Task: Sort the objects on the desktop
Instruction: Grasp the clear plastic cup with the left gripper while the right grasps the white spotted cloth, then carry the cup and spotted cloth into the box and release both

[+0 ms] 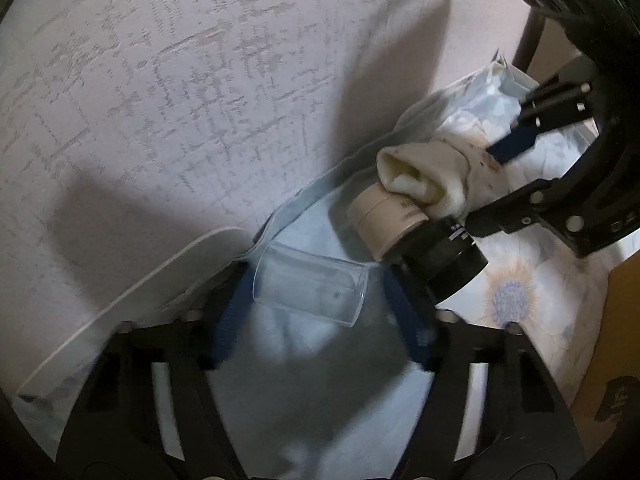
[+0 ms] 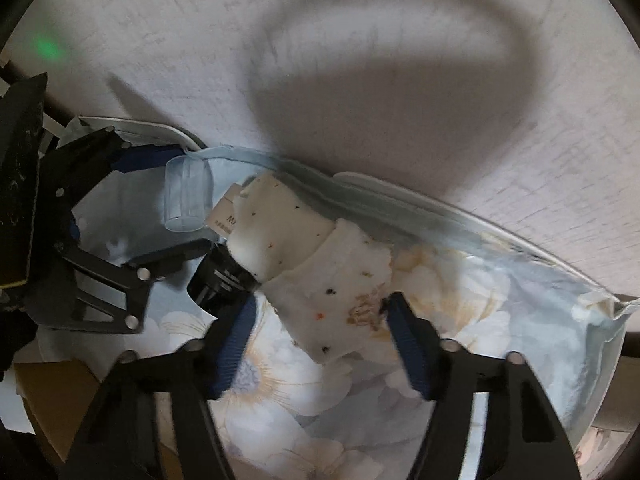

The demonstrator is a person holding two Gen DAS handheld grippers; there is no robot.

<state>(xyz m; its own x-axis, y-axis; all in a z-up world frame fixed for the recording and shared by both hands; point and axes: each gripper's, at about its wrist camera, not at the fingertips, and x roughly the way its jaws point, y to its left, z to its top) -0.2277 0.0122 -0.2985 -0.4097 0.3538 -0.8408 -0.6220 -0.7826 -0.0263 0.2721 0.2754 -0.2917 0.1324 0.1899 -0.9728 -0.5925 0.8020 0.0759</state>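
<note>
My left hand-held gripper (image 1: 320,316) is released: its blue-padded fingers stand spread, with the clear plastic cup (image 1: 310,286) lying on its side between them. I cannot tell whether either pad touches the cup. In the right wrist view the same cup (image 2: 187,196) lies tipped just ahead of the left hand-held gripper (image 2: 120,220), near the light wall (image 2: 360,40).

To the right of the cup lies a beige cylindrical container (image 1: 380,220), touching a black cylindrical cap or lens-like part (image 1: 448,264) at its lower end. A cream sock (image 1: 432,176) with small coloured specks drapes over the upper end of the beige container.

All items rest on a floral-printed cloth (image 2: 280,400) that lines a white tray (image 1: 132,280) set against the wall.

My right hand-held gripper (image 2: 320,332) is released as well: its fingers are spread to either side of the sock (image 2: 320,272), near its lower end, and are not clamped on it. A brown cardboard surface (image 2: 52,392) shows at the lower left of the right wrist view.
</note>
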